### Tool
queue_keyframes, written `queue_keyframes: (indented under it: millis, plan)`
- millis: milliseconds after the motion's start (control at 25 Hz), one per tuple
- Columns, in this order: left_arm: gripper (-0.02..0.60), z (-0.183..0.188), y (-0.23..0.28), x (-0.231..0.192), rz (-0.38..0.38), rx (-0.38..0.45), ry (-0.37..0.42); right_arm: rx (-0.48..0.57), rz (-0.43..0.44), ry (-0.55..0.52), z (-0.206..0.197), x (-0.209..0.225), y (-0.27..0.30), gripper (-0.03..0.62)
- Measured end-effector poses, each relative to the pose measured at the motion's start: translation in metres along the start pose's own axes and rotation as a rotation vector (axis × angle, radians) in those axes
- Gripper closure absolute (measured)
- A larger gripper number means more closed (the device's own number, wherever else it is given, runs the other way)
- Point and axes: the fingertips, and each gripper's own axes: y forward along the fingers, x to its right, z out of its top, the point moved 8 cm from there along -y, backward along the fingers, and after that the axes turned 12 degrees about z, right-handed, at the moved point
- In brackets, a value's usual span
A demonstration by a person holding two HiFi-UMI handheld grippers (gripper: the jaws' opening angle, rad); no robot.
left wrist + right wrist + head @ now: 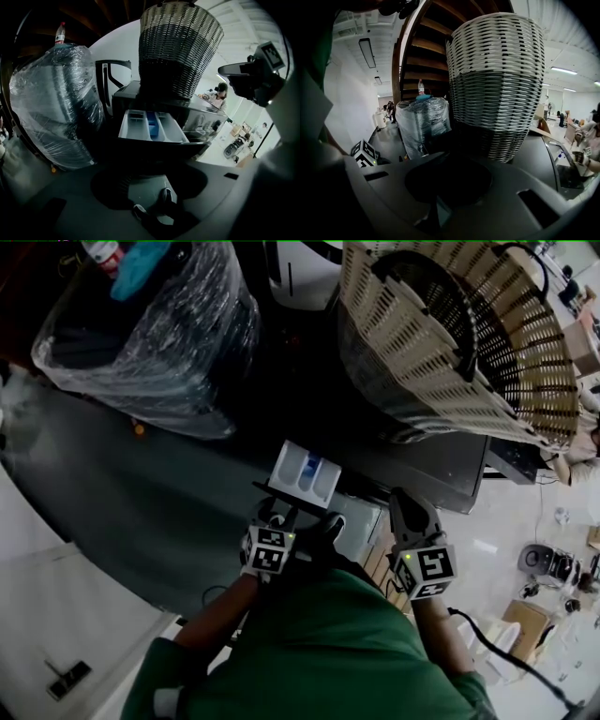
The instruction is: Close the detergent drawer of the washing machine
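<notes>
**Left gripper point(298, 521) squarely faces the drawer point(305, 474)**

Its jaws stand apart and empty, just short of the open drawer. The drawer juts lengthwise toward them from the washer point(441, 465) top's front edge, near the left corner. The right gripper point(410, 512), closed, sits farther off.

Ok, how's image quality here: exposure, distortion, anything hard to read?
Head view: dim, but the detergent drawer reads clearly. Left gripper view: strong fisheye, bright room at right, dark foreground. Right gripper view: fisheye bulges the wicker basket; lower frame murky.
</notes>
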Motion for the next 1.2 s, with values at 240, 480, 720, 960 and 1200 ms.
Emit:
queue_keyframes:
  millis: [240,480,720,960,1200]
  plan:
    - [0.368,0.008,0.007,-0.001,0.004,0.028,0.016,-0.009,0.001,0.002,-0.003,0.004,-0.002,0.569]
    - [0.368,0.027,0.022,-0.001,0.0,0.043,0.018,-0.016,-0.021,0.014,-0.006,0.011,-0.005,0.568]
    - [0.368,0.041,0.034,-0.002,-0.012,0.064,0.01,-0.024,-0.041,0.034,-0.004,0.016,-0.003,0.568]
    - [0.368,0.06,0.05,-0.002,-0.021,0.083,0.0,-0.037,-0.051,0.042,0.0,0.024,0.004,0.569]
    - [0.368,0.076,0.062,-0.003,-0.03,0.094,-0.002,-0.038,-0.049,0.038,0.008,0.03,0.015,0.569]
